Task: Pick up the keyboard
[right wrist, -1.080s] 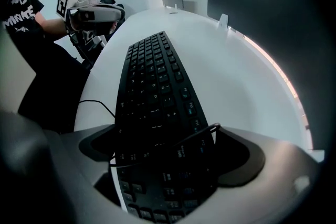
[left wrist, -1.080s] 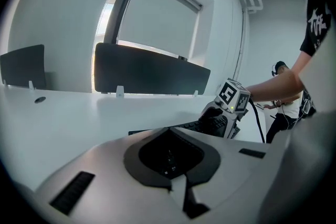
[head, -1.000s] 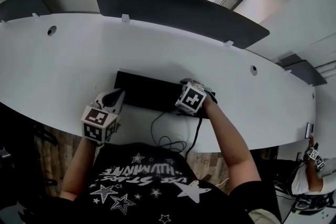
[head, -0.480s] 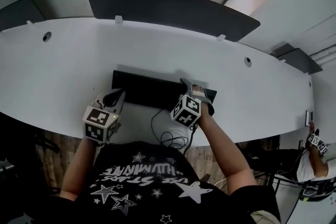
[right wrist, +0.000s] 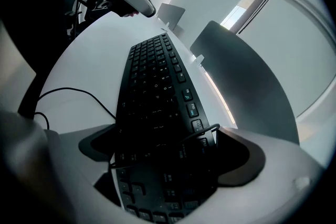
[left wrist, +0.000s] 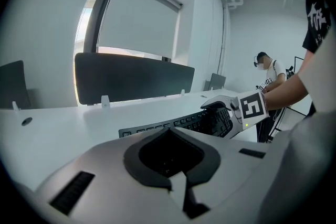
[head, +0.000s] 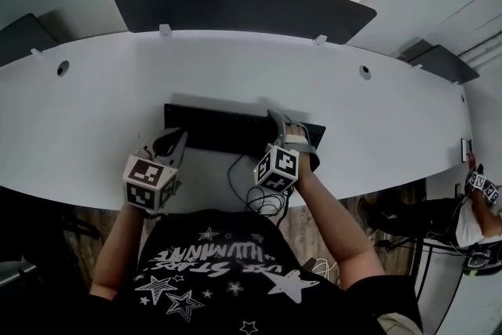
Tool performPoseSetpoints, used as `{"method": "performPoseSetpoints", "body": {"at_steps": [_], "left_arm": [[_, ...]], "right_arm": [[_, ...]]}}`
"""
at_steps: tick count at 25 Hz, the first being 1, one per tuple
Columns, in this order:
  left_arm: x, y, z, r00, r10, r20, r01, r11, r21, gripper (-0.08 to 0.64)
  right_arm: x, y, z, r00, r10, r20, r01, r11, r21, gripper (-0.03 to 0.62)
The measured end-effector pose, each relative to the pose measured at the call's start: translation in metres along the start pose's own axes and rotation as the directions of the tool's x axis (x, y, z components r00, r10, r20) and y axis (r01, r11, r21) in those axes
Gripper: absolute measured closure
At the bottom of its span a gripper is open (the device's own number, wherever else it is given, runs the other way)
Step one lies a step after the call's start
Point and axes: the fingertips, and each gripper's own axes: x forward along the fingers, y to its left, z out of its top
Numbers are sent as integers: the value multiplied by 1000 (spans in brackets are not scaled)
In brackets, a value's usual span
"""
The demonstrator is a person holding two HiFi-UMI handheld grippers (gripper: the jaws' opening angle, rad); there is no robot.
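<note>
Right tool (head: 284,129) tipped back, clamped on keyboard (head: 220,133) at right end; left tool (head: 174,143) closed, empty.

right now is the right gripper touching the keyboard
Touching. The right gripper view shows the near end of the keyboard lying between the jaws of the right gripper, with both pads closed against it.

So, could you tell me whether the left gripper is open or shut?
Shut: the left gripper has its jaws together, nothing between them.
</note>
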Motion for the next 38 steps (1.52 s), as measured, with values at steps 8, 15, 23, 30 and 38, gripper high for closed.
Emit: {"method": "performPoseSetpoints", "body": {"at_steps": [8,15,23,30,38], "left_arm": [[-1,-2,10,1000,17,10,-18,995,100,551],[7,-13,23,1000,17,-8,-13,939,344,530],[26,-26,25,997,-17,-82,59,833,550,366],[45,-44,13,973,-87,-213,209,727,654,308],[64,-61,-22,848,-135,-512,484,592,645,299]], "right_arm": [[-4,3,-5,993,-119,9,119,992,-48,20],[-6,4,-5,988,-152,16,153,987,-52,20],[-12,5,2,982,-183,44,186,977,-101,20],[-11,8,4,971,-228,66,237,955,-177,20],[-12,8,6,965,-244,96,259,944,-205,21]]}}
